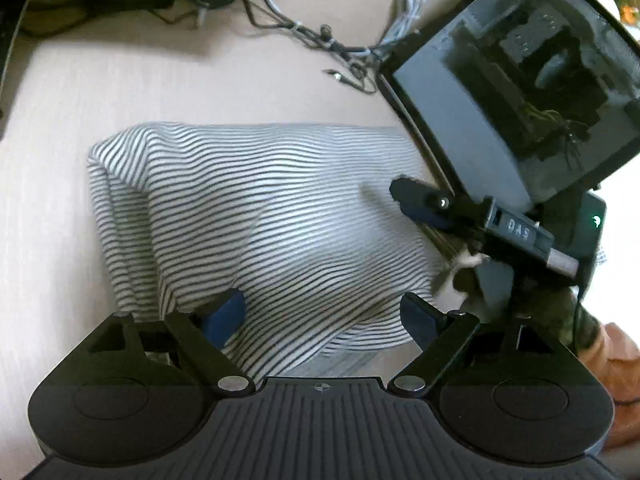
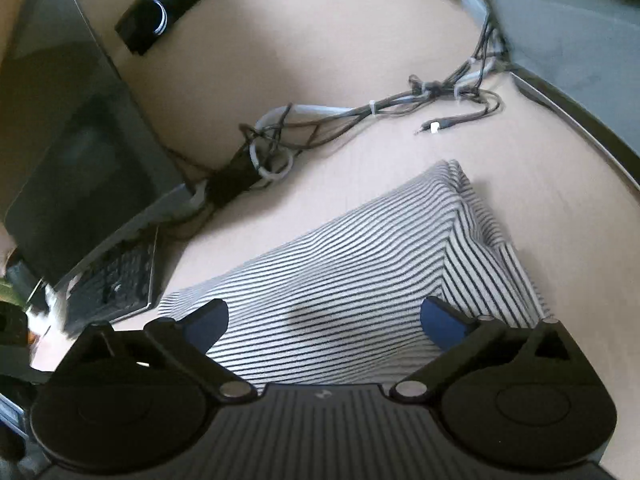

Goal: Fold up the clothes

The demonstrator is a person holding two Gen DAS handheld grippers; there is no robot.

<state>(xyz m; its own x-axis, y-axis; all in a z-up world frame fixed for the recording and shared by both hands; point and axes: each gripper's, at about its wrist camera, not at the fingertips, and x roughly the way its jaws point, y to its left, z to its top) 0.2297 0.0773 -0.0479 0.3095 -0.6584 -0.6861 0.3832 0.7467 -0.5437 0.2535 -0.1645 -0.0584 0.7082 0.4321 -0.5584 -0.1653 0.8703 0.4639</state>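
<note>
A black-and-white striped garment (image 1: 256,216) lies folded in a thick rectangle on the beige table; it also shows in the right wrist view (image 2: 360,264). My left gripper (image 1: 322,314) is open, its blue-padded jaws spread just above the garment's near edge. My right gripper (image 2: 326,322) is open too, hovering over the garment's near side. In the left wrist view the right gripper (image 1: 424,204) reaches in from the right, at the garment's right edge; nothing is held.
A laptop (image 1: 520,80) stands open at the right of the garment, seen also in the right wrist view (image 2: 80,168) at the left. A tangle of cables (image 2: 360,112) lies behind the garment. A dark box (image 2: 160,24) sits at the far back.
</note>
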